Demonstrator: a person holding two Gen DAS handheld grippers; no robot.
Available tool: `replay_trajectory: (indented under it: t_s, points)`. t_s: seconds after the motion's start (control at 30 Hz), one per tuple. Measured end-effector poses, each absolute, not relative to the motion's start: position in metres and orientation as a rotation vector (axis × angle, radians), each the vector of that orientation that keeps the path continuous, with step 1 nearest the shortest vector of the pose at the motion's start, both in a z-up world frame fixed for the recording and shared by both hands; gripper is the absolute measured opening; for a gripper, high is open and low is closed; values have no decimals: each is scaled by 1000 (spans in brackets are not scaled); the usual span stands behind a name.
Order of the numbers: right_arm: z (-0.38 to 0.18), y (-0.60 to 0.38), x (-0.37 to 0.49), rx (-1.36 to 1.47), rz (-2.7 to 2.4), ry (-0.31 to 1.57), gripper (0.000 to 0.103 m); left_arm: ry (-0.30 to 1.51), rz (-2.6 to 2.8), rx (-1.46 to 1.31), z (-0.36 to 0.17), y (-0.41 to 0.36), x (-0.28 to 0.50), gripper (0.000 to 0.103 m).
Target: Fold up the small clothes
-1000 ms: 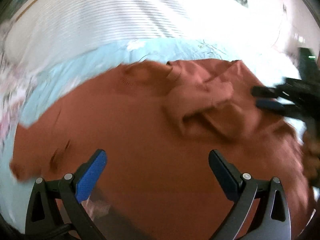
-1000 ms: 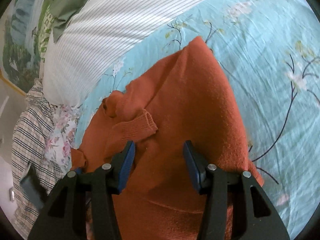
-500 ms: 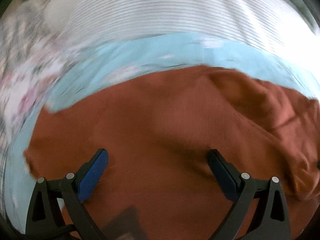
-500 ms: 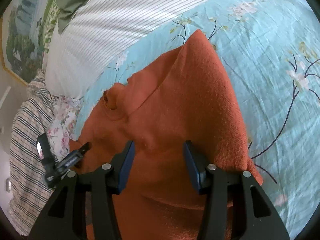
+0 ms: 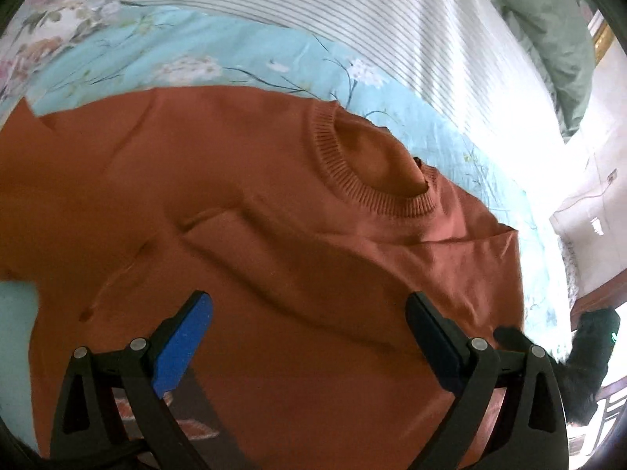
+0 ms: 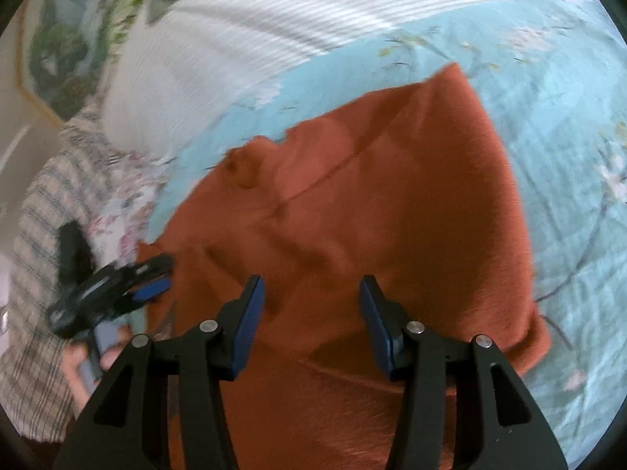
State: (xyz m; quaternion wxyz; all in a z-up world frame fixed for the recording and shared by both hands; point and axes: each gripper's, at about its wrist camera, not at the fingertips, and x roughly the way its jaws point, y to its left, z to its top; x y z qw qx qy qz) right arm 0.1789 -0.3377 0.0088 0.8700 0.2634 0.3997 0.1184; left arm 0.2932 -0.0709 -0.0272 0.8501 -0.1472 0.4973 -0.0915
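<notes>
Both grippers hang spread and empty over the rust sweater lying on the floral blue sheet. Only the left gripper view shows its ribbed collar clearly; only the right gripper view shows a plaid cloth.

left gripper: jaws spread wide, nothing between them | right gripper: jaws apart, nothing between them | left gripper in right view, lower left, blurred, held in hand; jaws parted
</notes>
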Motion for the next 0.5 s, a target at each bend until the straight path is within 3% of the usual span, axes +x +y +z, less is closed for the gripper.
replay_trajectory:
  t_s: [0.2,0.33,0.5]
  points:
    - [2,-319,184,506,327,876,52,1139,-127,-238,-38,-92,326,99]
    - [0,-313,179,489,371,886,52,1180,-35,-99,-55,-98,328,76]
    - [7,-302,178,449,447,866,60,1154,-74,-121,-64,-64,277,78]
